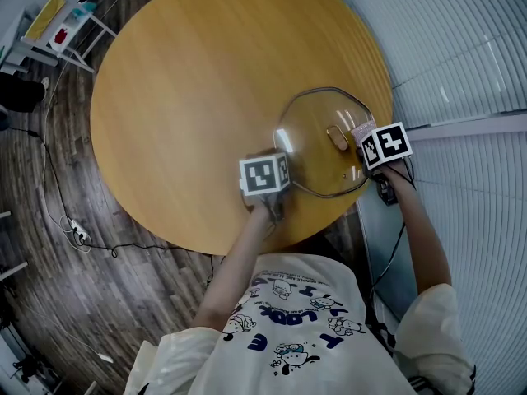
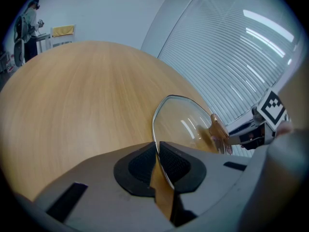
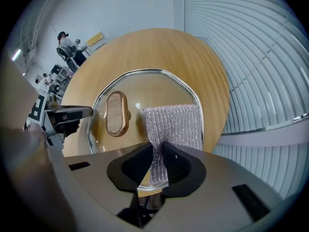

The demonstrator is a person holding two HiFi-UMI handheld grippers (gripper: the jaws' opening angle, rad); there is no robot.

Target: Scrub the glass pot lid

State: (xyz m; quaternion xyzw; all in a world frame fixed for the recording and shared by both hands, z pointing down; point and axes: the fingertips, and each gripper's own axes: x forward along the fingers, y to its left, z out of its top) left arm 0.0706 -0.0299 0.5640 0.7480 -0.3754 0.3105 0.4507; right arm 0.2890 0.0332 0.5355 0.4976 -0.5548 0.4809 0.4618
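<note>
Left gripper (image 2: pixel 157 151): jaws nearly together, pinching the metal rim of the glass pot lid (image 2: pixel 186 124), w/ the rim running straight down btwn the two black pads. Right gripper (image 3: pixel 158 154): jaws clamped on a silver mesh scrub cloth (image 3: pixel 175 123). The cloth's near end is bunched btwn the pads, and the rest is spread flat on the glass to the right of the lid's knob (image 3: pixel 116 112). Knob is an oval, cork-coloured top w/ a coppery band, sitting at about the lid's centre. Cloth and knob are just beside each other, not touching. The grippers hold opposite sides of the lid: left one at the rim on the person's left, right one reaching in from the rim on the person's right, near the blinds. Each shows in the other's view, marker cube included. Head view puts the lid on the round wooden table (image 1: pixel 189 81), in the part nearest the person and toward the right edge. Can't tell whether it lies fully flat or is tipped a little. Past the table's right edge are white window blinds (image 1: pixel 461 39). Left of it is dark plank floor (image 1: pixel 49 303) w/ a thin cable (image 1: pixel 74 229) trailing across, and at top left a small white rack (image 1: pixel 62 23). At bottom is the person's white printed T-shirt (image 1: pixel 305 327), both forearms reaching to the grippers. Another person (image 2: pixel 29 18) stands far off in the bg beyond the table.
</note>
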